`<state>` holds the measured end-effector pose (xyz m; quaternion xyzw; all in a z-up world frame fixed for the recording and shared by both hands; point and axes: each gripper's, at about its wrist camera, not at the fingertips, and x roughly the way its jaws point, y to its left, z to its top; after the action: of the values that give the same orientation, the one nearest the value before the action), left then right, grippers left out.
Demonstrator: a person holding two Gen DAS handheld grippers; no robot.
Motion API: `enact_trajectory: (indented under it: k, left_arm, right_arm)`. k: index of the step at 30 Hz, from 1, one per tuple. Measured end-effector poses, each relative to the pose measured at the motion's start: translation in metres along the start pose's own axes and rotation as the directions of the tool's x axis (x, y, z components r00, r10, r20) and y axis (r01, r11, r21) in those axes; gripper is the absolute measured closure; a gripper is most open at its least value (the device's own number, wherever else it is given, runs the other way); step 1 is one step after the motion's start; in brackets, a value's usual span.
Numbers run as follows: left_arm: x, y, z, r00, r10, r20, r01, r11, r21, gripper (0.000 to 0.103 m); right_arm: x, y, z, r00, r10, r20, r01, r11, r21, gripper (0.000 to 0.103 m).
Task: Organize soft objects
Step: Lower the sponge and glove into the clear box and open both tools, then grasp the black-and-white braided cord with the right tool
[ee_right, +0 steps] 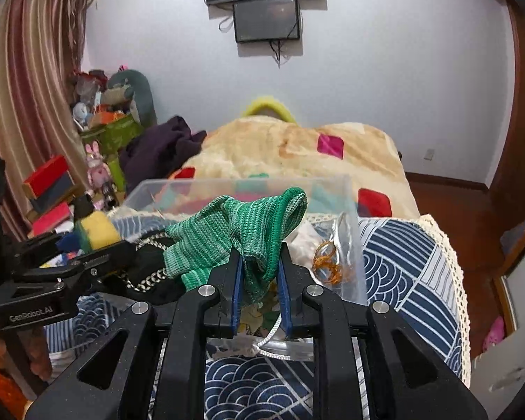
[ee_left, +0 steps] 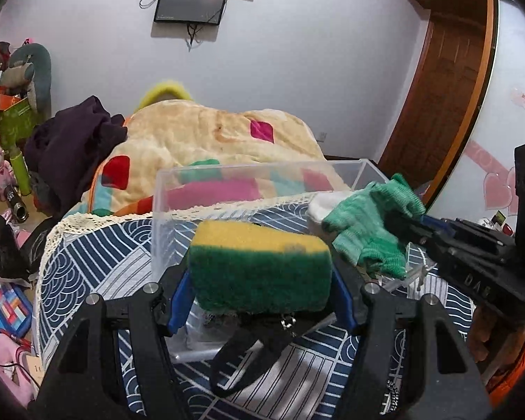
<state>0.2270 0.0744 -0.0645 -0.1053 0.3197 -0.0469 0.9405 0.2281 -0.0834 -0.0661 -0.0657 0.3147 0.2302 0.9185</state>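
My left gripper (ee_left: 260,280) is shut on a yellow and green sponge (ee_left: 259,266) and holds it above the clear plastic box (ee_left: 227,171) on the table. The sponge (ee_right: 96,229) also shows at the left of the right wrist view. My right gripper (ee_right: 259,273) is shut on a green knitted glove (ee_right: 241,234) and holds it over the box (ee_right: 353,245). The glove (ee_left: 371,227) hangs from that gripper at the right of the left wrist view. A black strap (ee_left: 245,357) lies under the sponge.
The table has a blue and white patterned cloth (ee_right: 413,262) with a lace edge. Inside the box lie a white soft item (ee_left: 320,206), an orange tangle (ee_right: 327,262) and a black and white cord (ee_right: 147,280). Behind stands a bed with a beige blanket (ee_left: 199,133) and dark clothes (ee_left: 73,140).
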Motion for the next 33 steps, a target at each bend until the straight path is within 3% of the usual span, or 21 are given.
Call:
enact_trajectory:
  k: [4, 6, 7, 14, 17, 21, 28, 30, 33]
  left_arm:
    - [0.011, -0.001, -0.001, 1.0, 0.01, -0.02, -0.01, 1.0, 0.014, 0.038]
    - [0.014, 0.0, -0.001, 1.0, 0.008, -0.028, -0.007, 1.0, 0.017, 0.038]
    - [0.017, 0.0, -0.002, 0.999, 0.006, -0.036, -0.006, 1.0, 0.018, 0.038]
    - [0.021, -0.006, -0.005, 0.998, 0.016, -0.056, -0.015, 0.999, 0.032, 0.038]
    - [0.019, -0.006, -0.004, 0.997, 0.021, -0.069, -0.019, 1.0, 0.023, 0.036]
    - [0.011, -0.002, -0.002, 0.998, 0.017, -0.065, -0.017, 1.0, 0.001, 0.025]
    - [-0.008, -0.006, 0.001, 0.999, 0.022, -0.042, -0.021, 1.0, 0.016, 0.013]
    - [-0.014, -0.007, 0.001, 0.999, 0.018, -0.036, -0.018, 1.0, 0.022, 0.012]
    - [-0.021, -0.007, 0.003, 0.999, 0.017, -0.027, -0.017, 1.0, 0.023, 0.012]
  right_arm:
    - [-0.003, -0.001, -0.004, 1.0, -0.009, -0.019, 0.009, 1.0, -0.015, 0.075]
    - [-0.012, -0.003, -0.007, 1.0, 0.005, -0.003, -0.005, 1.0, -0.012, 0.053]
    - [-0.021, -0.003, -0.01, 1.0, 0.002, 0.018, -0.002, 1.0, -0.013, 0.05]
    - [-0.051, 0.001, -0.026, 0.998, 0.052, 0.039, -0.05, 0.997, -0.06, 0.049]
    - [-0.052, 0.008, -0.039, 0.995, 0.095, -0.002, -0.095, 0.992, -0.079, 0.049]
    - [-0.042, 0.019, -0.064, 0.985, 0.143, -0.091, -0.153, 0.981, -0.116, 0.049]
    - [-0.009, 0.029, -0.087, 0.953, 0.186, -0.239, -0.217, 0.97, -0.111, 0.067]
    - [-0.001, 0.03, -0.088, 0.948, 0.185, -0.259, -0.219, 0.97, -0.108, 0.082]
    - [-0.002, 0.033, -0.091, 0.95, 0.189, -0.25, -0.219, 0.971, -0.1, 0.094]
